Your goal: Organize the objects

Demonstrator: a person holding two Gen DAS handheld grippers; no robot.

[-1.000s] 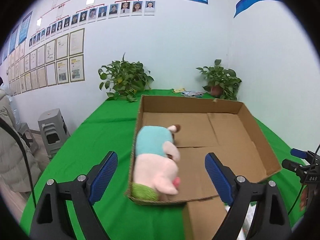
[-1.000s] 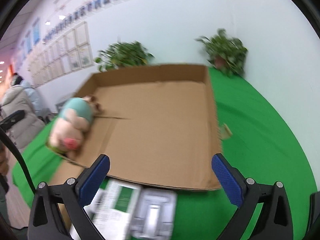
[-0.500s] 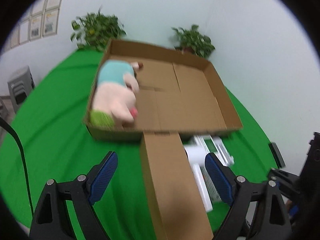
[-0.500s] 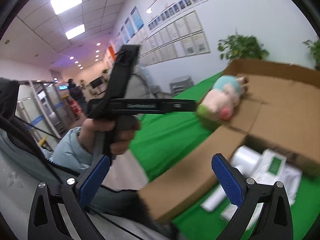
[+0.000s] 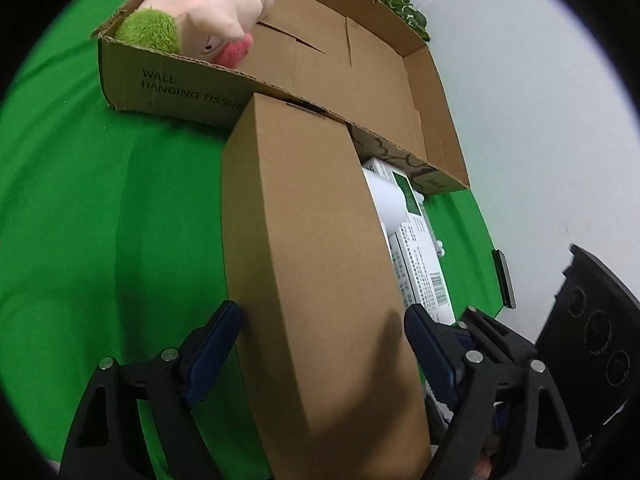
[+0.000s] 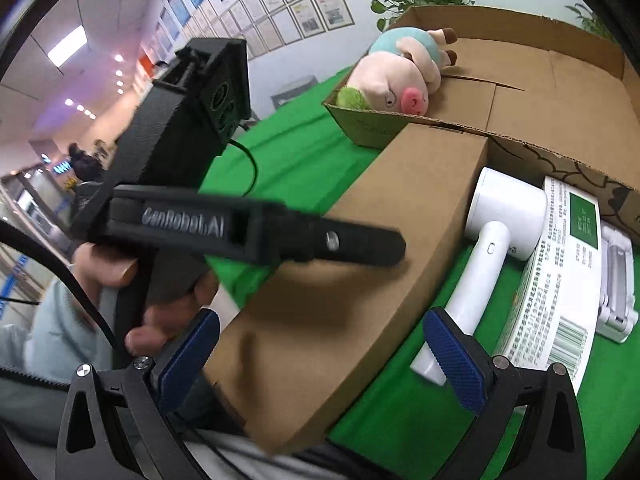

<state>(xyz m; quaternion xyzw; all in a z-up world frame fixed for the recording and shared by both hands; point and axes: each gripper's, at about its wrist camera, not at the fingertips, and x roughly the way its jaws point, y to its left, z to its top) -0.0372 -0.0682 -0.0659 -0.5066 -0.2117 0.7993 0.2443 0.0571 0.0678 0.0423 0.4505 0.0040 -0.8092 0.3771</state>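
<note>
Leftmost in the right wrist view, a pale blue sleeve and a hand carry the left gripper, whose black body stretches across the frame above a long closed brown carton. Seen from its own camera, that gripper straddles the near end of the carton: one blue pad sits just beside the carton's left wall and the other beside its right edge. Its jaws are closing with the carton between them, though whether the pads already press on the cardboard cannot be told. The carton lies on the green table cloth, its far end touching the front wall of a large open cardboard box printed "WALL HANGING TISSUE". In the box's near left corner lies a plush pig, pink with a green tuft and a light blue back. Right of the carton, a white hair dryer rests on the cloth, its handle pointing toward the camera, just beside a white printed package with a green panel and barcode. The right gripper hovers over the carton's near end with jaws spread wide and gripping nothing.
</note>
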